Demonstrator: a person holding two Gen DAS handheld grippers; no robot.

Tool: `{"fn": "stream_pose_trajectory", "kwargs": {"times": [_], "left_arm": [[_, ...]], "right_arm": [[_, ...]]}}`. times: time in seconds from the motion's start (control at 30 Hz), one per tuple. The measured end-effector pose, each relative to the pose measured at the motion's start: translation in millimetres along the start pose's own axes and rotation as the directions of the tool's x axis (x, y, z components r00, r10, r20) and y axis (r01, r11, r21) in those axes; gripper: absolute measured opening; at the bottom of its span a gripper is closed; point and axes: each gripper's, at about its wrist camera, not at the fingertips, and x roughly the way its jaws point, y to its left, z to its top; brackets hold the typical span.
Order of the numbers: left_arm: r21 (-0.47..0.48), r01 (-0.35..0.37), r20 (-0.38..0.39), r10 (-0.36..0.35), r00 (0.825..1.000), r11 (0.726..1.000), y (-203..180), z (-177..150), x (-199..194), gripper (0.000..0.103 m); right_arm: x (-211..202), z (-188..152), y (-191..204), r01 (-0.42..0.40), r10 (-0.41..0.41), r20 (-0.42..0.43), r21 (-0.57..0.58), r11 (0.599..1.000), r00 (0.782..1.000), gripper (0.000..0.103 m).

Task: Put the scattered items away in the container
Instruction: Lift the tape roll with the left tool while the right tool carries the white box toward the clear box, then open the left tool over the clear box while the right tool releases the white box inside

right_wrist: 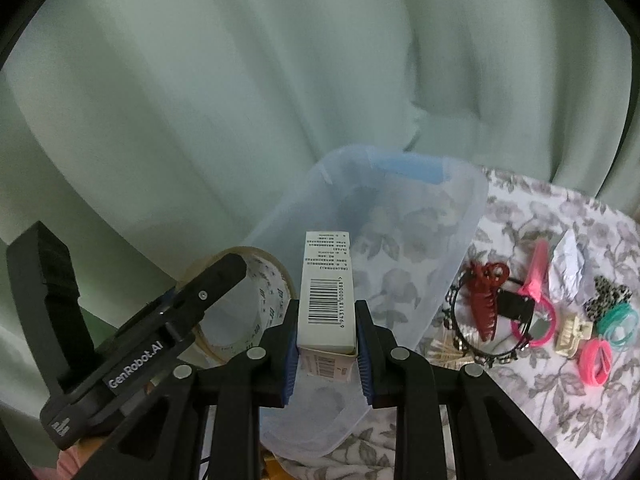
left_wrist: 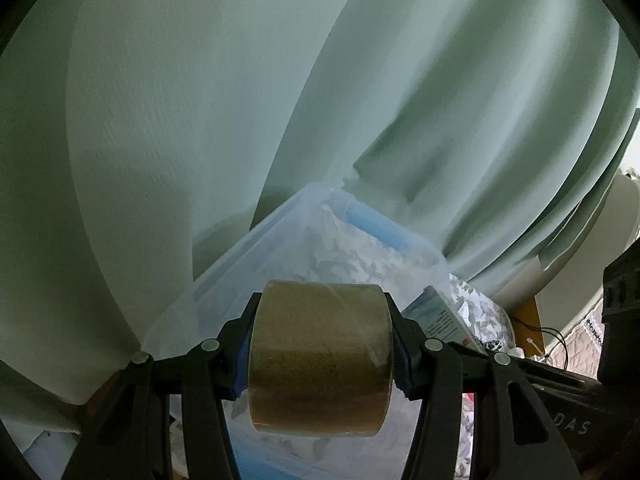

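Overhead, both grippers hang above a clear plastic container (right_wrist: 452,248) that sits on a grey floral cloth (right_wrist: 560,380) before a pale green curtain (right_wrist: 200,100); a blue handle (right_wrist: 412,170) shows at the container's far rim. The left gripper (left_wrist: 322,356) stands about half open, its blue pads pressing the two flat sides of a roll of brown tape (left_wrist: 320,360), which it holds over the container's near-left edge; seen from the right wrist, that gripper's black body reads "GenRobot.AI" in white, and small print on the roll's inner core is too blurred to read. The right gripper (right_wrist: 327,342) is closed narrowly on a small white carton (right_wrist: 326,304), upright between the pads over the container's near end; the carton bears a barcode with digits beneath and several lines of tiny print too fine to read. On the cloth to the right of the container lie a dark red claw clip (right_wrist: 486,300), a cream clip (right_wrist: 572,332), pink hair ties (right_wrist: 596,368), teal hair ties (right_wrist: 620,320), a black lace band (right_wrist: 472,344) and a crumpled white wrapper (right_wrist: 568,268), all near together; the container's floor shows only the cloth's pattern through it.
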Motion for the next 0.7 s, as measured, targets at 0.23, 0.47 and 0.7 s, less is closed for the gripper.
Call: {"fn": "stream_pose_trajectory", "kwargs": {"times": [0.23,0.47,0.7], "left_arm": [[-0.001,-0.011,-0.052,0.011,0.999,1.0,10,-11,0,0.057],[0.006,-0.014,-0.098,0.015,0.995,1.0,13,-16,19,0.057],[0.02,-0.009,-0.112,0.011,0.994,1.0,12,-21,21,0.057]], "right_arm": [[24,-3,-11,0.012,-0.01,-0.057,0.028,1.0,0.998,0.027],[33,-6,-12,0.017,-0.016,-0.083,0.021,1.0,0.996,0.027],[37,-6,-13,0.009,-0.008,-0.085,0.014,1.0,0.996,0.027]]}}
